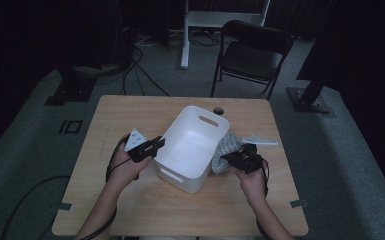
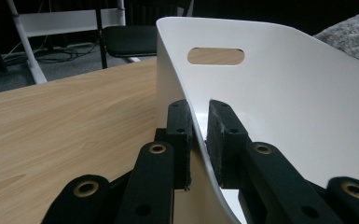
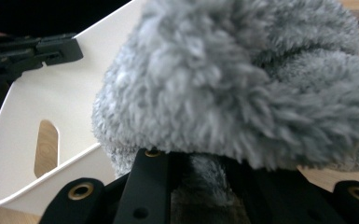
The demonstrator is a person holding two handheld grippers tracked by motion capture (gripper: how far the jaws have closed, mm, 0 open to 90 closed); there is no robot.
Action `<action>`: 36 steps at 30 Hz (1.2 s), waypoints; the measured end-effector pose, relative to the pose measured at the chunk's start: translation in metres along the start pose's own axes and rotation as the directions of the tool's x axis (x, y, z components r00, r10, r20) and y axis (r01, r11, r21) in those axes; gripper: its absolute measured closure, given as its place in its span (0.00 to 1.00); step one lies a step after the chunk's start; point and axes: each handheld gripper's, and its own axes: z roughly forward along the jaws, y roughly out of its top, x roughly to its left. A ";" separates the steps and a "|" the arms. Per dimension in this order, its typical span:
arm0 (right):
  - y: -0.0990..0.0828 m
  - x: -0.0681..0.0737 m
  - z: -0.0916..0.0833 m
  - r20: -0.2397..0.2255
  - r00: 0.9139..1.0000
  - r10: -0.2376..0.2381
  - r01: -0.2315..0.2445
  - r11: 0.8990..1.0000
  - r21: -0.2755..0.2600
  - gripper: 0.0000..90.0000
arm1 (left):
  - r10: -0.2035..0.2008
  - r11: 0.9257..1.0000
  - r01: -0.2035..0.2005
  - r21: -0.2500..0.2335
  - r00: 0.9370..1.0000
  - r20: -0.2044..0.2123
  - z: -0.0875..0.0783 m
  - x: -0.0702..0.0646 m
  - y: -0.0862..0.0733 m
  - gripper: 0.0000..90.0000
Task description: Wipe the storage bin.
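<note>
At frame centre in the high view, on a wooden table (image 1: 130, 107), the left gripper (image 1: 152, 146) pinches the left wall of a white bin (image 1: 192, 147). Just right of the bin, the right gripper (image 1: 236, 159) clamps a grey fluffy cloth (image 1: 226, 147) against the bin's right wall.

A dim recording lab: black curtains, floor cables (image 1: 140, 75), stand bases (image 1: 310, 102), a folding chair (image 1: 252, 55).
</note>
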 end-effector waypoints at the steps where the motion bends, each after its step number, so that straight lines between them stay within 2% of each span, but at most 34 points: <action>1: 0.000 -0.001 0.001 -0.001 1.000 0.003 -0.003 1.000 -0.002 0.85 | 0.000 1.000 0.000 0.000 1.000 0.000 0.000 0.000 0.000 0.88; 9: 0.002 -0.009 0.013 0.036 0.999 0.006 -0.007 1.000 0.016 0.85 | 0.003 1.000 -0.003 0.003 1.000 0.006 0.001 -0.001 0.000 0.88; 15: -0.006 -0.021 0.025 0.063 0.997 0.034 -0.037 0.998 0.059 0.85 | 0.003 1.000 -0.003 0.002 1.000 0.005 0.001 -0.001 0.000 0.88; 23: -0.016 -0.036 0.041 0.088 0.993 0.076 -0.085 0.991 0.107 0.85 | 0.000 1.000 0.000 0.001 1.000 0.003 0.001 -0.001 0.000 0.88; 26: -0.018 -0.040 0.045 0.096 0.992 0.077 -0.088 0.989 0.118 0.85 | -0.001 1.000 0.001 0.001 1.000 0.003 0.001 -0.001 0.000 0.88; 29: -0.029 -0.050 0.057 0.105 0.990 0.098 -0.114 0.981 0.159 0.85 | -0.007 1.000 0.007 -0.002 1.000 0.000 0.001 0.000 0.000 0.88; 31: -0.033 -0.053 0.062 0.108 0.989 0.099 -0.117 0.977 0.175 0.85 | -0.013 1.000 0.012 -0.004 1.000 -0.003 0.001 0.000 0.000 0.87; 36: -0.032 -0.053 0.061 0.108 0.990 0.092 -0.111 0.977 0.182 0.85 | -0.028 1.000 0.028 -0.014 1.000 -0.001 0.002 0.002 0.000 0.87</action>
